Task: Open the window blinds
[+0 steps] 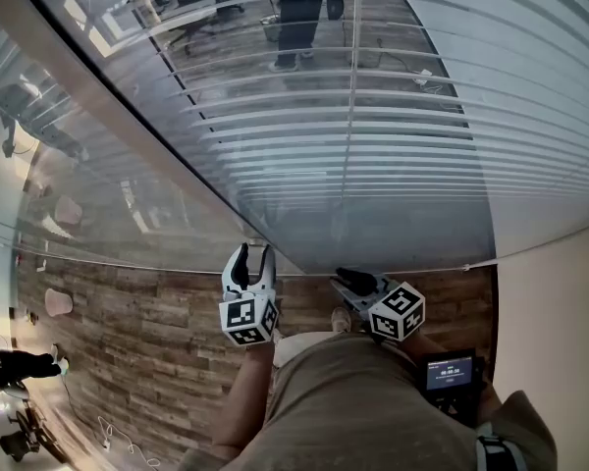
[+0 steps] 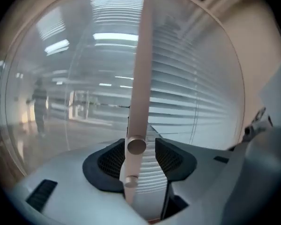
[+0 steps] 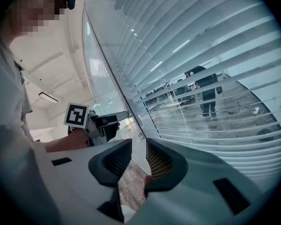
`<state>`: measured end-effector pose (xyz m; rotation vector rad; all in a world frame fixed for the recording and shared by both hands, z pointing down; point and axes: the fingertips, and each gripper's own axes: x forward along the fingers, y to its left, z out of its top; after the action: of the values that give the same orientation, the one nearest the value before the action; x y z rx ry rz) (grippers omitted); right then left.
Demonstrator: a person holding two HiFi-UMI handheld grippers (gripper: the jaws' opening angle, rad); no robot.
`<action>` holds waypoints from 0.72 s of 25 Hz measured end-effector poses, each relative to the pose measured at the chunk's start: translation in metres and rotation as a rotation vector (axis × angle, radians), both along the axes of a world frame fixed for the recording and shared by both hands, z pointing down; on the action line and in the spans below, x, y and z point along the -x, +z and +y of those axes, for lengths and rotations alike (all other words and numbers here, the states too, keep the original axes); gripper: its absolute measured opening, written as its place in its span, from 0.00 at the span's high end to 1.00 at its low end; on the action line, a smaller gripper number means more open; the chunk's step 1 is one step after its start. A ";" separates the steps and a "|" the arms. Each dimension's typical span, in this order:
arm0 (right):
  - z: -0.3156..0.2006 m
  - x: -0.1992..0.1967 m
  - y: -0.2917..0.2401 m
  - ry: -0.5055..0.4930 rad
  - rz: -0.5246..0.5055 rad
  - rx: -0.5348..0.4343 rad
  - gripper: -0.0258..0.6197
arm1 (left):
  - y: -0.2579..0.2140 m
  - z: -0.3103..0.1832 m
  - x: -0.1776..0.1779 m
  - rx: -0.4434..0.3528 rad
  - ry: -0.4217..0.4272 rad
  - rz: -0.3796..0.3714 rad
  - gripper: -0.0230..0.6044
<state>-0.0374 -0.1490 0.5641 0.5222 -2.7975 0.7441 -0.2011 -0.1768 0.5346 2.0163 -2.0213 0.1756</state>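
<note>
**Wand sits loose between the left jaws; grip low and twist gently**

My left gripper (image 2: pixel 140 154) stands wide, and the tilt wand (image 2: pixel 143 78) hangs between its pads, nearer the left pad, with a clear gap to the right one, so I do not count it as held; my right gripper (image 3: pixel 136 153) is narrow but not closed, with nothing between its jaws, only floor beyond. The blinds (image 1: pixel 402 155) cover the pane ahead and to the right; the wand hangs at their left edge, by the window frame.

I judge the wand light, stiff and smooth, likely to slip under a weak pinch and to swing since it hangs free; I would take it low on the shaft, square across the ribbed pads, and roll it rather than pull. The slats look thin and easily bent; I would keep both grippers off them.
</note>
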 end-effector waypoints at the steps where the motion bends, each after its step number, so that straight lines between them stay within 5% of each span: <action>1: 0.000 0.000 0.000 0.002 -0.001 0.001 0.80 | 0.004 0.000 0.004 -0.002 -0.014 0.122 0.65; 4: 0.000 0.002 -0.004 0.000 -0.004 -0.002 0.80 | 0.011 -0.002 0.016 0.005 -0.045 0.319 0.65; 9: 0.002 0.007 -0.004 -0.001 -0.005 -0.001 0.80 | 0.009 -0.002 0.016 0.011 -0.025 0.344 0.75; 13: 0.003 0.005 -0.004 0.002 -0.010 0.000 0.80 | 0.009 -0.001 0.015 0.029 -0.035 0.198 0.75; 18: 0.002 0.003 -0.007 0.001 -0.010 -0.002 0.80 | 0.007 -0.003 0.012 0.059 -0.026 -0.087 0.75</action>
<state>-0.0408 -0.1467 0.5575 0.5211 -2.8081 0.7464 -0.2132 -0.1800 0.5415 1.9785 -2.0676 0.3186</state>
